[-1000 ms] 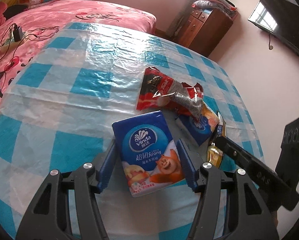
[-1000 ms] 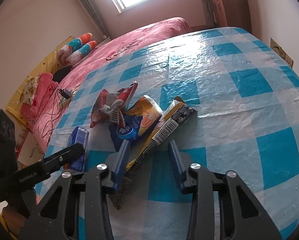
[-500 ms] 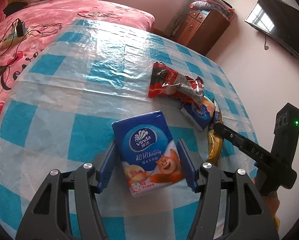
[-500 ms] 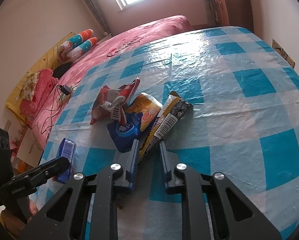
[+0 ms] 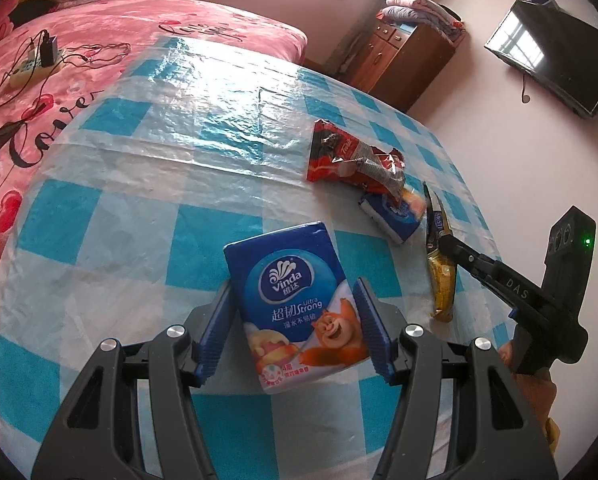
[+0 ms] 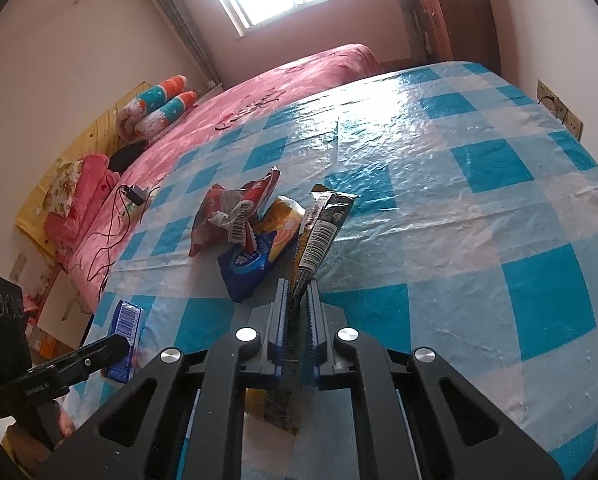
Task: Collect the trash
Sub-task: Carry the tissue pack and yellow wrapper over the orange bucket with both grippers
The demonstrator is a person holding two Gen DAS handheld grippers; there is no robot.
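Note:
My left gripper (image 5: 291,316) is shut on a blue Vinda tissue pack (image 5: 295,304) and holds it above the checked table (image 5: 139,184); the pack also shows in the right wrist view (image 6: 125,330). My right gripper (image 6: 297,304) is shut on a long yellow-and-black snack wrapper (image 6: 319,236), which also shows in the left wrist view (image 5: 441,264). A crumpled red wrapper (image 5: 351,160) and a blue-and-orange wrapper (image 5: 395,212) lie together on the table beside it; they also show in the right wrist view, the red wrapper (image 6: 227,212) and the blue-and-orange one (image 6: 259,256).
A pink bed (image 5: 59,60) with a charger and cables (image 5: 39,56) stands beyond the table's far edge. A wooden cabinet (image 5: 403,60) and a wall TV (image 5: 551,56) are at the back right. A wall socket (image 6: 559,108) is near the table's right edge.
My right gripper has closed on the yellow-and-black wrapper. My left gripper has kept hold of the tissue pack and drawn back from the wrappers.

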